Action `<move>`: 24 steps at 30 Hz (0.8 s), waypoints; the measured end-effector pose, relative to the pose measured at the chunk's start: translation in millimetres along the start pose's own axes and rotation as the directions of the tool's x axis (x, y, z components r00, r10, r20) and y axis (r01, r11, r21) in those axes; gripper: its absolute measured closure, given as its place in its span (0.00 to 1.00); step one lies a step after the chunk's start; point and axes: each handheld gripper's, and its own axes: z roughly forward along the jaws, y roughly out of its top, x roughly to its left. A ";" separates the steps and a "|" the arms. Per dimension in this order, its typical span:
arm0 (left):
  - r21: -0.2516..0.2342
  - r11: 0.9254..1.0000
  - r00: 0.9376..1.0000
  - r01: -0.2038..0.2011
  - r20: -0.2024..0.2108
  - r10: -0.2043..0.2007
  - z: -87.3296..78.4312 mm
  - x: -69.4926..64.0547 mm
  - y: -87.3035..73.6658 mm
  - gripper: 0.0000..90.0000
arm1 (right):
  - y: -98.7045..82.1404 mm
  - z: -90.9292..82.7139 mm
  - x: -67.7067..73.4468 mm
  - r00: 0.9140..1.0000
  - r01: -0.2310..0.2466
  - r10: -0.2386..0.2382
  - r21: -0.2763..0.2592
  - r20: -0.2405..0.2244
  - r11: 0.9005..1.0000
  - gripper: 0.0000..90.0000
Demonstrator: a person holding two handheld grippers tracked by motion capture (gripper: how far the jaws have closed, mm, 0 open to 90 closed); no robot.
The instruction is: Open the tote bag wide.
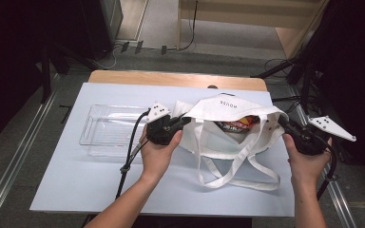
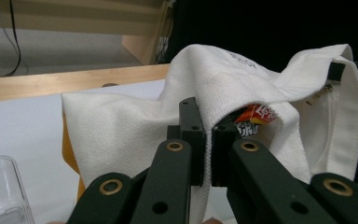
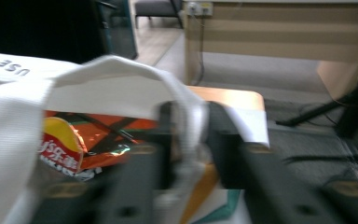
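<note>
A white tote bag [image 1: 228,123] lies on the table with its mouth held open between my two grippers. An orange snack packet [image 1: 237,124] shows inside the mouth. My left gripper [image 1: 185,121] is shut on the bag's left rim; in the left gripper view the white fabric [image 2: 121,130] is pinched between the pads at my gripper [image 2: 207,140], with the packet [image 2: 254,119] just beyond. My right gripper [image 1: 283,121] is at the right rim. In the blurred right gripper view a fold of white fabric [image 3: 14,121] runs between its jaws [image 3: 189,135], beside the packet [image 3: 88,140].
A clear plastic tray [image 1: 109,126] stands to the left of the bag, behind my left hand. The bag's long handles [image 1: 237,175] loop across the white table [image 1: 76,180] toward the front edge. Dark stands and cables flank the table on both sides.
</note>
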 end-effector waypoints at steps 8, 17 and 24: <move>-0.010 0.999 0.999 -0.032 0.009 0.032 -2.4 -6.3 3.2 0.99 | 9.7 1.3 7.7 0.999 0.008 -0.006 -0.042 0.035 0.999 0.96; 0.050 0.998 0.970 -0.043 -0.238 0.054 10.4 6.1 -8.2 0.51 | -1.9 33.6 0.9 0.999 -0.040 0.038 0.067 0.021 0.997 0.68; 0.131 0.991 0.988 0.037 -0.154 -0.016 18.5 20.4 -20.4 0.47 | -29.4 38.4 -6.3 0.994 -0.108 0.107 0.065 0.021 0.992 0.54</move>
